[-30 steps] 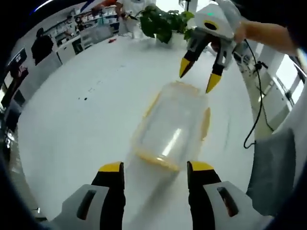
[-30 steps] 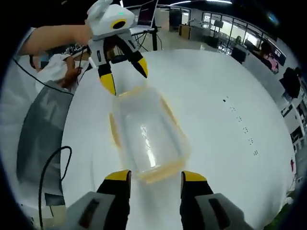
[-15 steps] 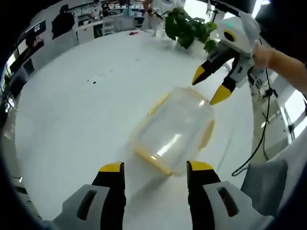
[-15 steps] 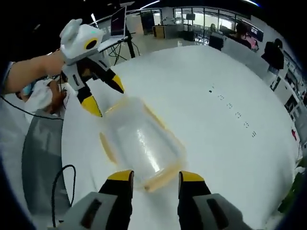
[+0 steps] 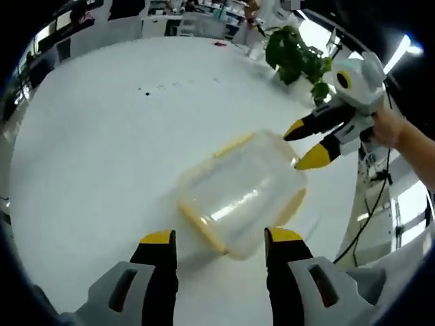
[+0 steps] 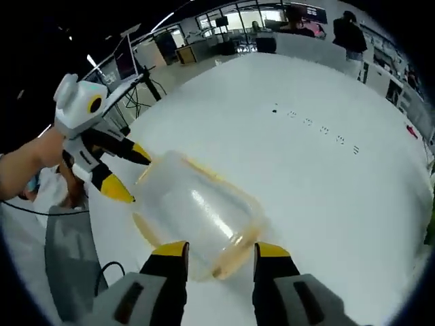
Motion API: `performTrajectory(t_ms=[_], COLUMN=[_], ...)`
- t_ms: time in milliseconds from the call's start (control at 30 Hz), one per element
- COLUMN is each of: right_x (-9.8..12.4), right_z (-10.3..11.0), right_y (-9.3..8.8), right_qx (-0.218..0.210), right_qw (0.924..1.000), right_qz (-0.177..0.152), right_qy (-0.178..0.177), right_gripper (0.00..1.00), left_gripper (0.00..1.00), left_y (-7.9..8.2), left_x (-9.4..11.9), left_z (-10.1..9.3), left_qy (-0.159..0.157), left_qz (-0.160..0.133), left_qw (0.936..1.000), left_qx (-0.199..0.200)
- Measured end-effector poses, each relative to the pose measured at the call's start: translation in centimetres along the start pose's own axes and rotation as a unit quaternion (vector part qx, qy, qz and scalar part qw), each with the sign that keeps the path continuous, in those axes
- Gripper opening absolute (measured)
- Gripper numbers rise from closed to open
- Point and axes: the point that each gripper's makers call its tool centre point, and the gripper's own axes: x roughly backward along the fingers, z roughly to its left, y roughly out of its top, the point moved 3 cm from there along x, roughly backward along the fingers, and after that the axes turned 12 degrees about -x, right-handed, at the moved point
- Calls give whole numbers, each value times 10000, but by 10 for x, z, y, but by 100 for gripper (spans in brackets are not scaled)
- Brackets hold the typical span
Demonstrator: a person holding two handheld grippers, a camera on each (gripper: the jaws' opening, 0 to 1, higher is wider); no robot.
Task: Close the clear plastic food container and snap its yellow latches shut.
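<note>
The clear plastic container (image 5: pixel 239 192) lies on the white table (image 5: pixel 95 142), its lid resting on it and yellow latches along its edges. My left gripper (image 5: pixel 221 238) is open, its yellow-tipped jaws standing on either side of the container's near end. At the far end the right gripper (image 5: pixel 307 142) is open, its tips right by the corner. In the right gripper view the same container (image 6: pixel 194 212) reaches my open right gripper (image 6: pixel 221 250), and the left gripper (image 6: pixel 128 173) stands open at the far corner. Whether any tip touches it, I cannot tell.
A potted green plant (image 5: pixel 293 58) stands at the table's far edge. A black cable (image 5: pixel 370 204) hangs off the table's side. Small dark marks (image 6: pixel 314 125) dot the table (image 6: pixel 326 204). A person's hand (image 6: pixel 27 163) holds the left gripper. People and desks fill the background.
Both views have swung round the container, so it sits more crosswise in each. Each gripper's tips have come nearer to the container's end corners. Both stay open.
</note>
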Motion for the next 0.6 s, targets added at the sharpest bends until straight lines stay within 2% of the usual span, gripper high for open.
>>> performTrajectory(t_ms=[200,400,600], right_x=[-3,-4,-4], right_z=[-1,0,0], right_y=[-4,-4,-5], right_qx=[-275,-317,-429], right_qw=[9995,9993,9989], right_qz=[-69,-122,-125], right_qy=[122,161,152], right_gripper=[36,35,34], left_gripper=[47,41,41], left_y=[-3,-2,0], left_x=[-3,-7,-8], left_z=[-2,-6,-5], left_qy=[-106,-199,-199], left_qz=[-2,-49,20], left_qw=[9995,9995,9996], left_qx=[308,260,221])
